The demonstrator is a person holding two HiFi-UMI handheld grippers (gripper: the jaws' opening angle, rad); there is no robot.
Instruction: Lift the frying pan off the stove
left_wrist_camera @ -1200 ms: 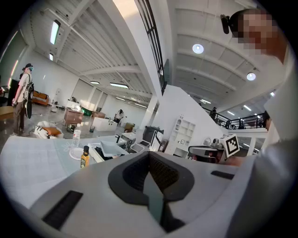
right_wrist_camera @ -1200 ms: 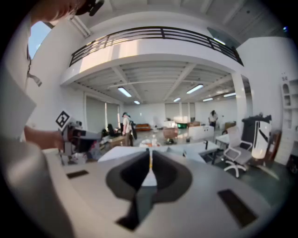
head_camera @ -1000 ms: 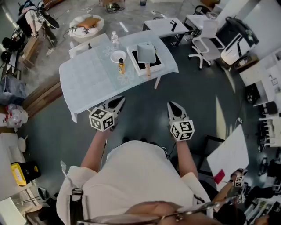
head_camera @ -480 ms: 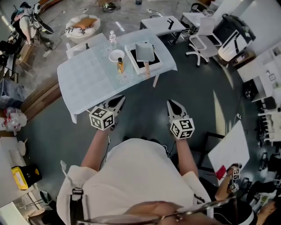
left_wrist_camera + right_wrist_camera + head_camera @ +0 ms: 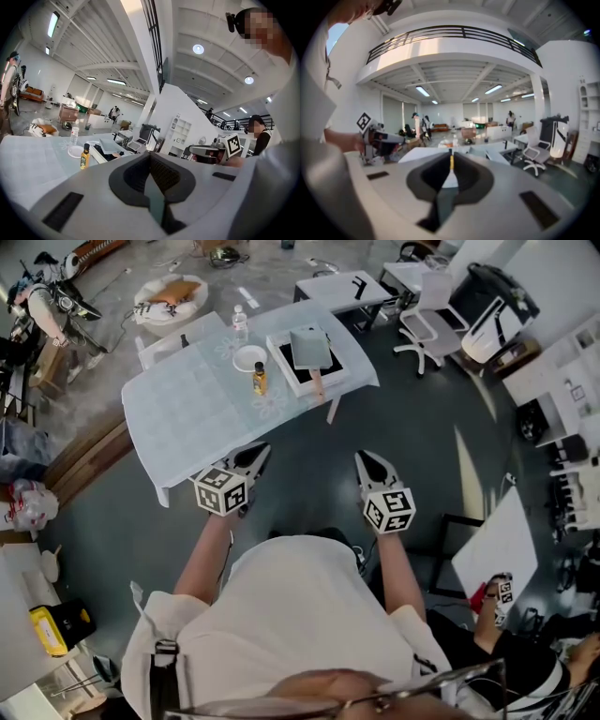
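Both pairs of jaws are pressed tight together and grip nothing. The left gripper [image 5: 258, 451] and right gripper [image 5: 362, 457] hang side by side over the dark floor, short of the table [image 5: 183, 404]. The frying pan [image 5: 310, 347] (square, grey, its wooden handle toward the person) sits on the stove [image 5: 286, 359] on the table's right part, well apart from both. An amber bottle [image 5: 260, 379] and a white plate [image 5: 250, 358] stand just left of the stove.
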